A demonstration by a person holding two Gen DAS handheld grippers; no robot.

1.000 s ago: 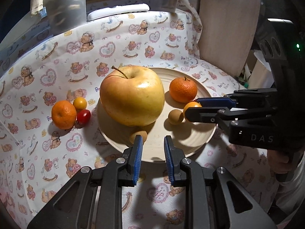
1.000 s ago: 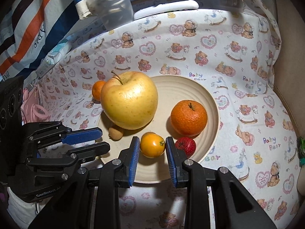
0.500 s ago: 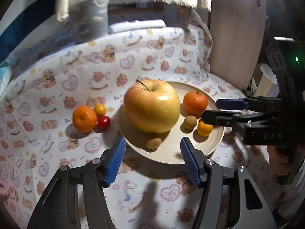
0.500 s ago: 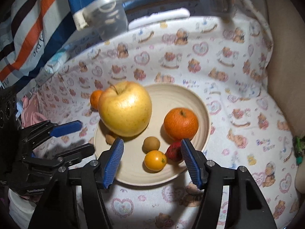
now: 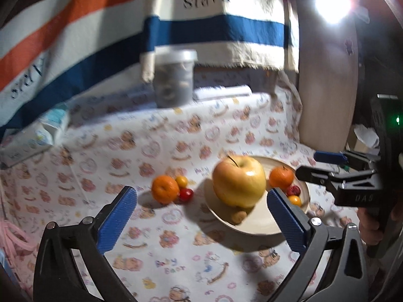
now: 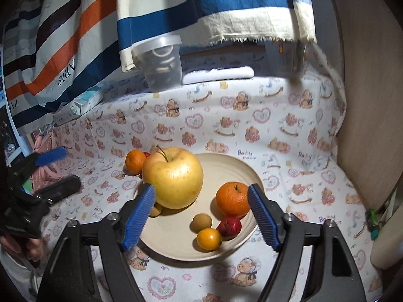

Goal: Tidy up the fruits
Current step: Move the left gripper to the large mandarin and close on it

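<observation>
While opening wide, with nothing between its blue pads, left gripper (image 5: 201,211) raised above the bear-print cloth (image 5: 176,136) covering the surface, just short of the plate. Right gripper (image 6: 201,216) likewise spreading apart and empty, hovering over the near part of the cream plate (image 6: 236,166), gripping nothing; seen side-on at the right edge of the left wrist view.

On the plate: large yellow apple (image 6: 173,177) at its left side, stem up; mandarin (image 6: 233,197) to its right, apart from the apple; nearer the rim, a small tan round fruit (image 6: 200,222), a yellow cherry tomato (image 6: 209,238) and a red fruit (image 6: 229,227) clustered close together. Another small tan fruit (image 5: 239,217) tucked against the apple's base at the near left rim.

Off the plate, on the cloth to its left: second mandarin (image 5: 165,188), with a small yellow tomato (image 5: 181,181) and a red tomato (image 5: 186,194) just beside it.

Farther back, lidded plastic tub (image 6: 161,61) and a white flat object (image 6: 219,74) at the cloth's far edge, under a hanging striped towel (image 6: 83,25). Hand (image 5: 372,222) on the right gripper's handle at the frame's right edge.
</observation>
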